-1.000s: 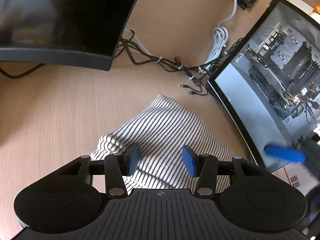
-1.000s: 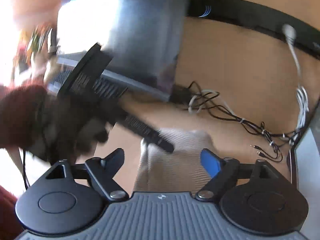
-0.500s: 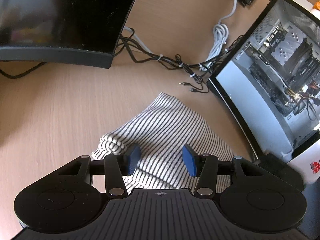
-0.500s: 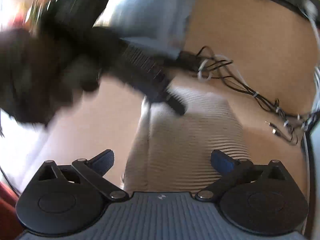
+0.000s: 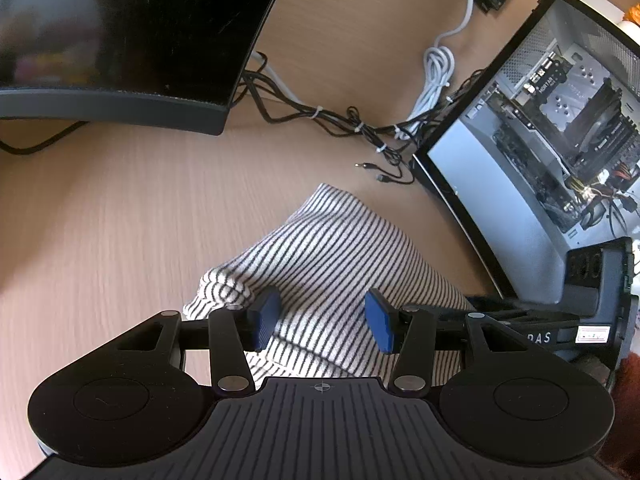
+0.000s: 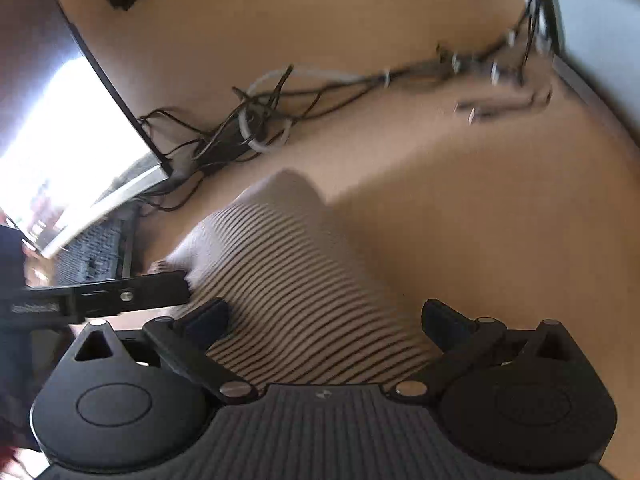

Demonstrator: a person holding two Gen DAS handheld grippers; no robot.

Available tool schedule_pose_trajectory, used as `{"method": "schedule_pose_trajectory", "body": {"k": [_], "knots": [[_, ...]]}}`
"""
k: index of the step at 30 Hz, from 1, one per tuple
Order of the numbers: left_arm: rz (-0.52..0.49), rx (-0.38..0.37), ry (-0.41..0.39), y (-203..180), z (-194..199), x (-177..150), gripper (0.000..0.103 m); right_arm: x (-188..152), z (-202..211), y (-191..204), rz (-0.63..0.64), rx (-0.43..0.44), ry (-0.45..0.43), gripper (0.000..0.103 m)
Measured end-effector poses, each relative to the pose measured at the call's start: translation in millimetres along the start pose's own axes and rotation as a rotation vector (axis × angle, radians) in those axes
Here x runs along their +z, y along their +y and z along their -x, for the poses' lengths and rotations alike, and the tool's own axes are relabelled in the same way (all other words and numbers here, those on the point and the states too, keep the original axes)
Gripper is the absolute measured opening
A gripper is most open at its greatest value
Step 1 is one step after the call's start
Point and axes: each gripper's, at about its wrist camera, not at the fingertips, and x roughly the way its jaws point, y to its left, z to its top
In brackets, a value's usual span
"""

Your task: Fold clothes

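Both claws over striped garment (image 5: 332, 256); cloth between spread fingers, unpinched.

The left wrist view is sharp and evenly lit by soft daylight. The monitor (image 5: 120, 32) is dark, with a dim blurred reflection at its far left. The gripper's fingers (image 5: 264, 316) throw soft shadows on the striped cloth (image 5: 332, 256). The PC case (image 5: 560, 120) on the right catches bright light inside. Fisheye bending curves the monitor's edge and the case's frame. The right wrist view is smeared by motion: the cables (image 6: 256, 120) and the far right edge streak, the cloth's stripes soften far off, and the screen (image 6: 68, 140) at left is blown out white by glare.
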Motion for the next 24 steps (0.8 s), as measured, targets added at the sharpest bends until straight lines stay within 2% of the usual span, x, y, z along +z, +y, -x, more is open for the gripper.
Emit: {"method": "schedule_pose_trajectory", "body": {"k": [2,4,8,10,12,18,21,23,24], "knots": [[0.024,-0.015,-0.001,4.6,-0.2,-0.6,0.052,-3.0,4.8,8.2,0.007,0.016,0.003,0.102],[0.057,-0.037,-0.002,10.7,-0.2,-1.9,0.052,-6.9,12.8,14.1,0.035,0.039,-0.006,0.092],[0.14,-0.097,-0.005,25.7,1.7,-6.6,0.052,-17.1,40.5,24.8,0.067,0.083,-0.025,0.085],[0.165,-0.12,-0.008,29.5,2.6,-9.4,0.052,-24.2,43.9,29.8,0.083,0.047,-0.018,0.083],[0.156,-0.129,-0.016,27.1,3.0,-12.7,0.052,-34.3,36.8,34.1,0.112,-0.041,0.007,0.083],[0.175,-0.149,-0.033,29.7,1.9,-14.6,0.052,-50.3,29.3,46.9,0.106,-0.175,-0.024,0.091],[0.185,-0.118,-0.049,25.7,10.2,-11.6,0.052,-49.3,28.2,57.0,0.161,-0.218,-0.019,0.093],[0.168,-0.064,-0.09,20.9,25.3,-16.2,0.057,-48.2,29.4,59.0,0.185,-0.224,-0.014,0.093],[0.162,-0.035,-0.11,17.4,34.7,-20.6,0.063,-47.9,29.3,58.3,0.194,-0.219,-0.011,0.093]]}}
